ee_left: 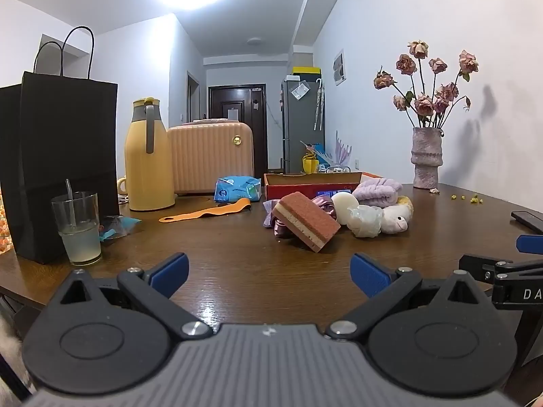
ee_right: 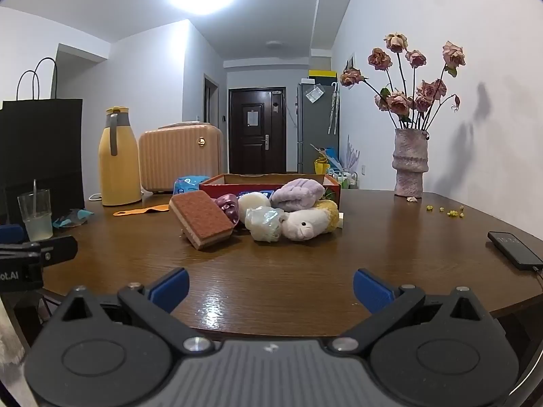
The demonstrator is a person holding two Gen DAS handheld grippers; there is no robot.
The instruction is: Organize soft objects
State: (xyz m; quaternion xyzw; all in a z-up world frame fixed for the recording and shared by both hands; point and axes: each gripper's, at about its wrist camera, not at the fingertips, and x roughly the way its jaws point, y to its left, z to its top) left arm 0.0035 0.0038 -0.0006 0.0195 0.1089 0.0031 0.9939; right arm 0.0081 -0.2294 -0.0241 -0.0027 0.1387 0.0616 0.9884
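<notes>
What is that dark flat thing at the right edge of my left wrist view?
Observer: A black phone lying flat on the table.
Operator: Is anything stuck to it?
Observer: Yes, a cable is plugged into its near end.
Operator: Is the other gripper holding something?
Observer: No. The right gripper has its jaws wide open, with only bare table between them.

Right gripper (ee_left: 509,291) reads "DA"; left gripper (ee_right: 20,271) "ot.AI".
</notes>
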